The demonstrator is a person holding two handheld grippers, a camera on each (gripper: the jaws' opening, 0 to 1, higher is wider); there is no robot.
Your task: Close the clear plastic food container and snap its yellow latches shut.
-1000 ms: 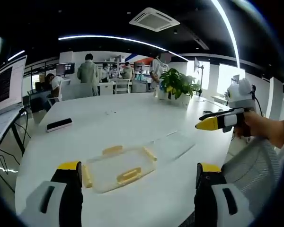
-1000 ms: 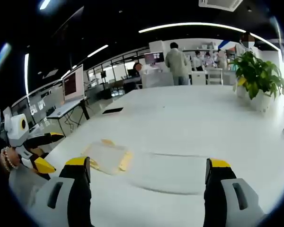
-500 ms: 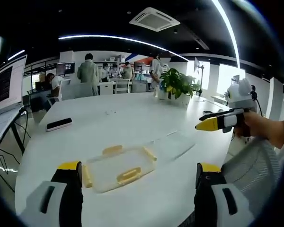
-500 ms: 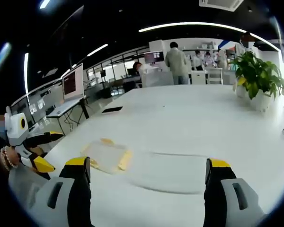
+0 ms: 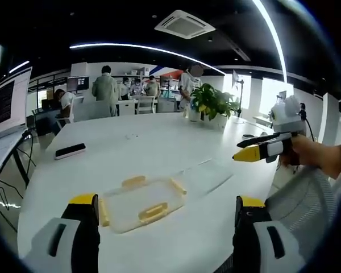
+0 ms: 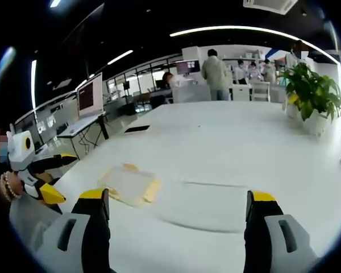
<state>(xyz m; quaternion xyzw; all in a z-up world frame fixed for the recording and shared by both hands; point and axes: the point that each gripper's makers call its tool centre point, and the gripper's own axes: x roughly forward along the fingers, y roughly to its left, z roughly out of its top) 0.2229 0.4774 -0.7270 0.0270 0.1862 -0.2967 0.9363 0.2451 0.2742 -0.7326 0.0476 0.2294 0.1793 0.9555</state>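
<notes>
On the white table [image 5: 131,142] lies a clear plastic container part with yellow latches [image 5: 142,202] on its sides. A flat clear plastic piece [image 5: 207,175] lies just right of it, touching or nearly touching. My left gripper [image 5: 166,202] hovers open in front of the latched part, holding nothing. In the right gripper view the latched part [image 6: 128,185] is left of centre and the clear piece [image 6: 207,199] lies between the jaws of my open, empty right gripper [image 6: 176,196]. A hand holds the right gripper [image 5: 261,148] above the table's right edge.
A dark phone [image 5: 70,151] lies at the table's far left. A potted plant [image 5: 213,102] stands at the far end. A monitor [image 5: 8,102] sits on a desk to the left. Several people stand by desks at the back. The left gripper [image 6: 42,176] is off the table's near-left edge.
</notes>
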